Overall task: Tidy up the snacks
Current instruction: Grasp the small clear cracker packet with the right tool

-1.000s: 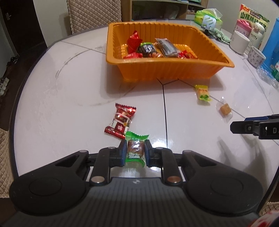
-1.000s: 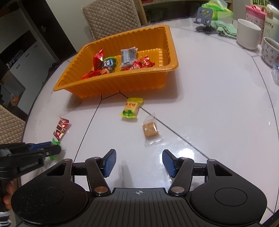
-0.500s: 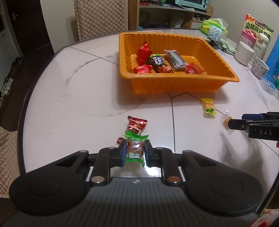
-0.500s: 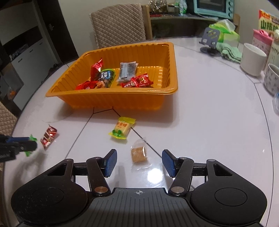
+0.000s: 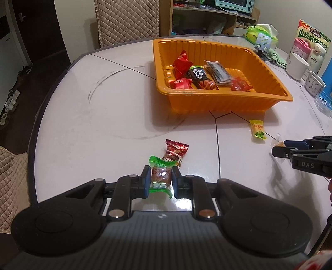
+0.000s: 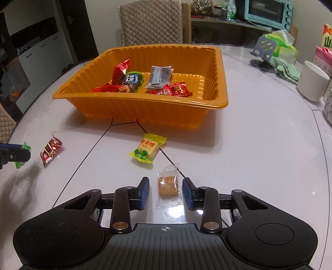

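Tray [image 6: 145, 108] with 6 snacks, 4 snacks outside, 2 claws

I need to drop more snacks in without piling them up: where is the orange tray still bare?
The orange plastic tray is bare along its far wall and in its right part, beyond the small red candies. It is crowded near the front left, where the red wrappers, dark packet and grey sachet cluster.

White mug [image 6: 313, 82], toaster oven [image 6: 267, 11], quilted chair [image 6: 151, 21]

Glossy white table [image 6: 259, 157]; ribbed orange plastic tray [image 6: 145, 108]; shiny foil wrappers [image 6: 50, 150].
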{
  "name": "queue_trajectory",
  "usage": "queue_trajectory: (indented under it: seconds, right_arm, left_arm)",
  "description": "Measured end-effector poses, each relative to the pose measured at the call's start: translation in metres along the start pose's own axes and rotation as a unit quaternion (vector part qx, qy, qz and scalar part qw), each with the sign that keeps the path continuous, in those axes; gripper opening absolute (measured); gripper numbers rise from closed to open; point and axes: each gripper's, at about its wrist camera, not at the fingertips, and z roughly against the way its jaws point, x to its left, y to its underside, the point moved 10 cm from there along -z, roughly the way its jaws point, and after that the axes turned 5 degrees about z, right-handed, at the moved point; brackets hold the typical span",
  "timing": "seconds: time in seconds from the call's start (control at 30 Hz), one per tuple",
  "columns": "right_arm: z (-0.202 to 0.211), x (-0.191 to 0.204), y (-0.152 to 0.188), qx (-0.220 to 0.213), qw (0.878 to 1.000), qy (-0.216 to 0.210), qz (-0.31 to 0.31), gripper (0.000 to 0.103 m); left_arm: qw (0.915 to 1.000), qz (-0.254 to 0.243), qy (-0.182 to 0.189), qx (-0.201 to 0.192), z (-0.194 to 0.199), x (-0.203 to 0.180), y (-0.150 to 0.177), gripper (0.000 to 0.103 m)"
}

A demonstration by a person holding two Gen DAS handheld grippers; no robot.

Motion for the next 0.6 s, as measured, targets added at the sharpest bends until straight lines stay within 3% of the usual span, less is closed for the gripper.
queue_trajectory:
  seconds: [0.17,0.6]
  right_arm:
    - [-0.0004,-0.0014,0.0006,-0.001,1.000,0.009,0.014,0.022]
    - [0.0062,0.0005,0.0062,0.002,1.000,0.001,0.010,0.021]
  left_arm:
    - [1.0000,-0.002,0.001,0.000,0.0003,0.0007,-0.0007,0.018]
    - [1.0000,-0.003,0.004,-0.007,0.0055,0.0028,-0.0016,0.018]
